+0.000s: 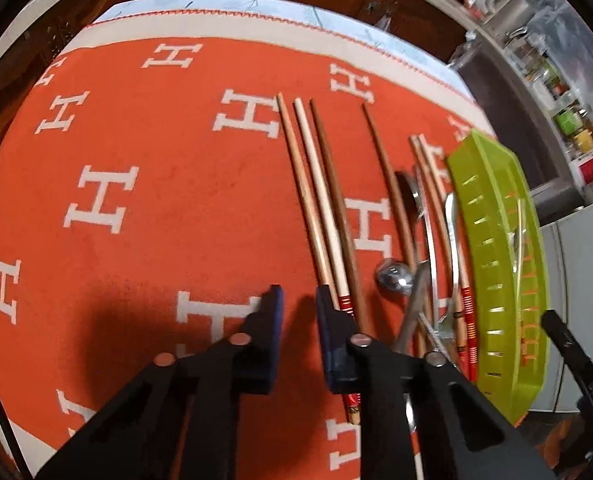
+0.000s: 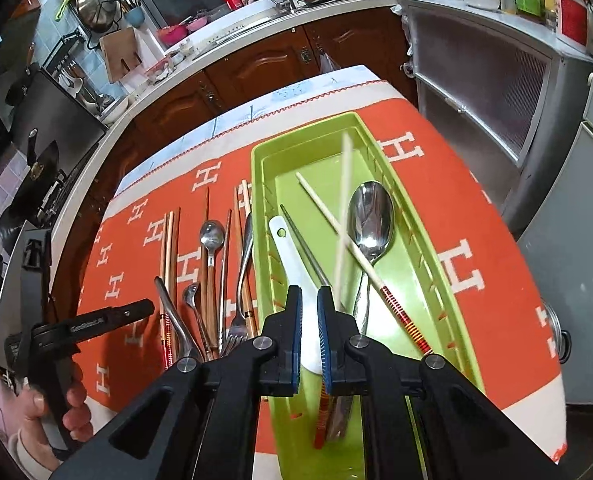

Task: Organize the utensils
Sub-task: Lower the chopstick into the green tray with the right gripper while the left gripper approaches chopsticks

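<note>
My left gripper points down at the orange cloth, its jaws a small gap apart with only cloth between them. Two pale chopsticks and a dark one run under its right finger. My right gripper hangs over the green tray, jaws slightly apart. A blurred pale chopstick slants loose under its right finger. In the tray lie a large spoon, a white spoon, a grey chopstick and a red-banded chopstick.
Left of the tray on the cloth lie a small spoon, a fork, a round-bowled spoon and more chopsticks. A hand holds the left gripper's handle. Wooden cabinets, a cluttered counter and a grey appliance ring the table.
</note>
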A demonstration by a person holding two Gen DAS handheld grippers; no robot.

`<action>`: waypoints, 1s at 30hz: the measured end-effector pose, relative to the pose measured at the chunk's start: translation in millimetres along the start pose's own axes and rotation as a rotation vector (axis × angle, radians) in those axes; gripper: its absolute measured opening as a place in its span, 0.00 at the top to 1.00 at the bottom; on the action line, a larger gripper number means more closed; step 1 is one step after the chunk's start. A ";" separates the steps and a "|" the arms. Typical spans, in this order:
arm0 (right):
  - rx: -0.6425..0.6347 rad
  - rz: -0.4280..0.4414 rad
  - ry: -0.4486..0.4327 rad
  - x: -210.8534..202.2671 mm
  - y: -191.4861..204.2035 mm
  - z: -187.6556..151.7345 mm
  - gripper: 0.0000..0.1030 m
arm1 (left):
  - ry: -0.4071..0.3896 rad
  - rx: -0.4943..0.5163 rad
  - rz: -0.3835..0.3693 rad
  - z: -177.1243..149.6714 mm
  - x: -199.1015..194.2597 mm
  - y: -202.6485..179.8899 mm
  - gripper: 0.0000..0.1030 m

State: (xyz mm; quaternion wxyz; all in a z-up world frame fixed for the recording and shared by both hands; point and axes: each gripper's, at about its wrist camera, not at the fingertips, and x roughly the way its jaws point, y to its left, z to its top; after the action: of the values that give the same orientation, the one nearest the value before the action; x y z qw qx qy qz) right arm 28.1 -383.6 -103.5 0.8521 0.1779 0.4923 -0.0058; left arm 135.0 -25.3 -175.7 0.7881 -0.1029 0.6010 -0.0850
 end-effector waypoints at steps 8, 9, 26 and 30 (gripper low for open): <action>-0.008 0.013 0.000 -1.3 1.7 -4.2 0.92 | -0.011 0.065 0.101 -3.3 6.7 -24.7 0.91; -0.017 0.002 0.001 -1.0 3.7 -4.2 0.92 | -0.002 0.071 0.092 -2.8 6.6 -27.3 0.91; 0.004 0.039 -0.009 -7.0 5.0 -5.4 0.92 | 0.032 -0.018 -0.010 6.7 5.5 -20.5 0.88; 0.005 0.045 -0.010 -8.0 6.3 -6.1 0.92 | 0.017 -0.008 -0.025 5.6 -0.6 -27.8 0.88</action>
State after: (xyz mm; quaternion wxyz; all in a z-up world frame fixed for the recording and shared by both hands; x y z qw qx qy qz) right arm 20.1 -377.2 -97.7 0.8541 0.1908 0.4837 0.0112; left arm 139.9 -51.7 -166.3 0.7813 -0.1126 0.6068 -0.0934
